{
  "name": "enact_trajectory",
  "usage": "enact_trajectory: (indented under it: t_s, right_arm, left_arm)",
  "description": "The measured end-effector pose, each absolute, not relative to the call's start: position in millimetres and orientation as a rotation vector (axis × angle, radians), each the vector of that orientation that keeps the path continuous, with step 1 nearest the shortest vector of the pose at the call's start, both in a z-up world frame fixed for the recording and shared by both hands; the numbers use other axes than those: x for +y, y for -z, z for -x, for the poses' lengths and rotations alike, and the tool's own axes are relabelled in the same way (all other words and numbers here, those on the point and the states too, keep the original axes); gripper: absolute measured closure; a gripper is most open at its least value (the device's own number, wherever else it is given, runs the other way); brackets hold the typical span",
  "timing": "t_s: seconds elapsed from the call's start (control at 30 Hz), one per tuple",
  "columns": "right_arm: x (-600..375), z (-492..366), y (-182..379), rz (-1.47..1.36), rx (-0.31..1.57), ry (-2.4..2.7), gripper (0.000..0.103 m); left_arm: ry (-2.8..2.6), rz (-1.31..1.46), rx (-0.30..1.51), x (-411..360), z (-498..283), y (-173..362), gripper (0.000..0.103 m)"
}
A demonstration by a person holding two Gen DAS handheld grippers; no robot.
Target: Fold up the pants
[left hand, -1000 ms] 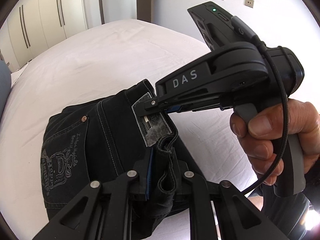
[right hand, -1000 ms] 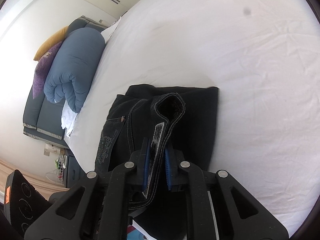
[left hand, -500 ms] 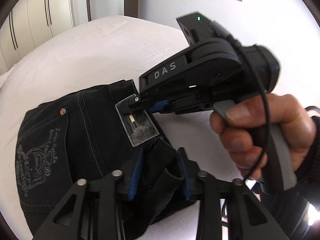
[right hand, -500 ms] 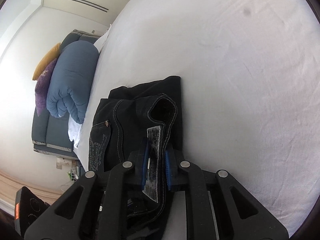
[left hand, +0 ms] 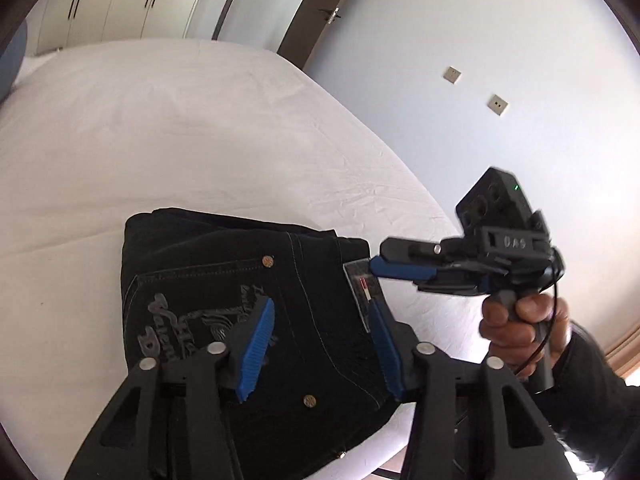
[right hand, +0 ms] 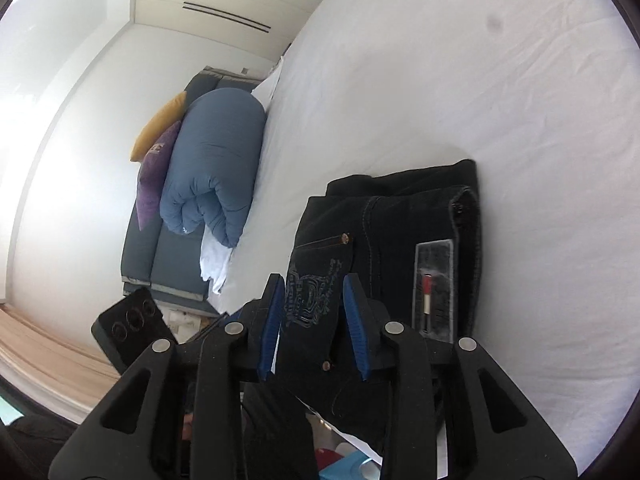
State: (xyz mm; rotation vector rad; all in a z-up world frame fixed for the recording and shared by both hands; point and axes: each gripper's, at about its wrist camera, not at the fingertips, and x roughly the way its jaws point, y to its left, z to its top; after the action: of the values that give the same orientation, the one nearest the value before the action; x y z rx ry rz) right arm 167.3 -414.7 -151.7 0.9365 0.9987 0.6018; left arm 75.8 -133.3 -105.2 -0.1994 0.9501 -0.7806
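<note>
Black jeans lie folded flat on the white bed, back pocket with grey embroidery and a grey waistband label facing up. My left gripper hovers just above them, open, nothing between its blue pads. My right gripper, held by a hand, points in from the right with its tips at the waistband beside the label. In the right wrist view the right gripper has its jaws opening, and the jeans lie beyond and below them, not pinched.
A rolled blue duvet with yellow and purple cushions lies on a grey sofa past the bed's edge. White wardrobes and a door stand behind the bed. The jeans sit close to the bed's near edge.
Both grippers have let go of the raised waistband fold, which now lies flat on the stack. The left gripper pulled back and opened wide; the right one drew off to the side.
</note>
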Motion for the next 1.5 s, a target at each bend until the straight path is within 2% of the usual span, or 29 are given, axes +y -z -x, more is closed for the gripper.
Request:
enact_trajectory:
  t_s: [0.13,0.17,0.2,0.23,0.27,0.37,0.53,1.03,1.3,1.37,1.5]
  right_arm:
    - [-410,-187,195,-1.024,1.117,-0.525,0.075]
    - [-410,-187,209,-1.003,1.164,-0.479,0.082]
    - [-412,-186,223,-1.0,1.183,-0.452,0.103]
    - [-415,-183,233,-1.031,1.18,-0.443,0.103]
    - [-421,-180,242,-1.104,1.161,-0.471,0.103]
    - [-421,-181,245,-1.082,1.163,-0.472,0.103]
    - [-415,-188,241,-0.99,1.21,-0.47,0.103]
    - [-413,-183,239,-0.97,1.178,-0.463,0.103]
    - [-407,-169,228,-0.949,1.205,-0.484,0.103]
    - [-399,-152,216,-0.927,1.189,-0.532,0.096]
    - [-385,-117,225,-0.908,1.199,-0.587,0.097]
  left_arm:
    - [0.854,0.345,1.035,-114,-128,106,0.071]
    - [0.852,0.375,1.053,-107,-142,115,0.076]
    - [0.86,0.402,1.082,-103,-154,124,0.077]
    - [0.879,0.429,1.111,-102,-164,137,0.082]
    - [0.876,0.443,1.129,-98,-171,148,0.092]
    - [0.874,0.471,1.204,-93,-182,185,0.103]
    - [0.931,0.539,1.194,-69,-166,203,0.103]
    - [1.021,0.646,1.171,-39,-123,229,0.103]
    - [0.99,0.476,1.174,-53,-101,224,0.102]
    - [0.977,0.471,1.178,-56,-105,226,0.101]
    - [0.967,0.4,1.191,-70,-118,230,0.099]
